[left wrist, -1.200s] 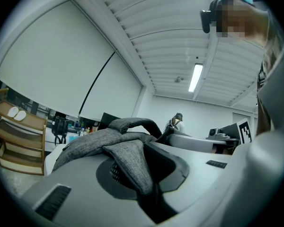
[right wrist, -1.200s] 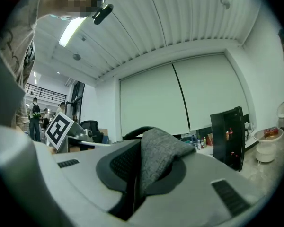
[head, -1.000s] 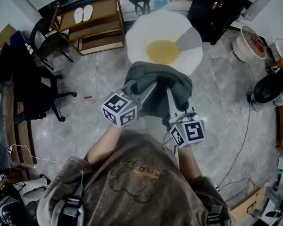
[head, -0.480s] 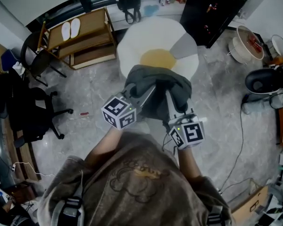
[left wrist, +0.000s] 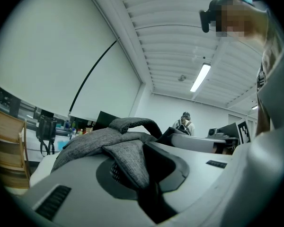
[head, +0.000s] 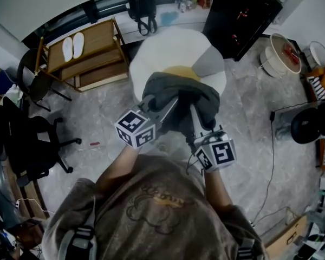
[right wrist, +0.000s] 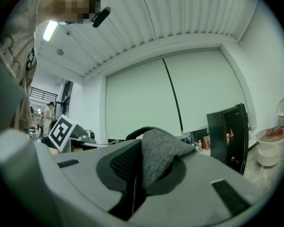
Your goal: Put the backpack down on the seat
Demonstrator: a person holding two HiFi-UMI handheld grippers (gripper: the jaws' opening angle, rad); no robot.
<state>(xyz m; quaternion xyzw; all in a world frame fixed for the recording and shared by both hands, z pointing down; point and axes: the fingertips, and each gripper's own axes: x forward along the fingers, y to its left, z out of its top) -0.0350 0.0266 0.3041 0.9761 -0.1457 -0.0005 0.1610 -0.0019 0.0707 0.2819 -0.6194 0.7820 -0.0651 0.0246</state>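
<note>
Backpack (head: 179,99) hangs in the head view from the left gripper (head: 169,105) and right gripper (head: 193,110), over the near edge of the round white seat (head: 162,53), which lies straight ahead of both alike. Left gripper view: jaws clamped on the backpack's grey fabric. Right gripper view: jaws likewise pinching it.

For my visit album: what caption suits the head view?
A person's left gripper and right gripper hold a grey backpack up before a white, yellow-centred seat.

The backpack (head: 176,93) has travelled toward twelve o'clock and now overhangs the white seat (head: 168,47). Its far edge hides most of the seat's yellow centre (head: 170,71), which showed whole a second ago.
</note>
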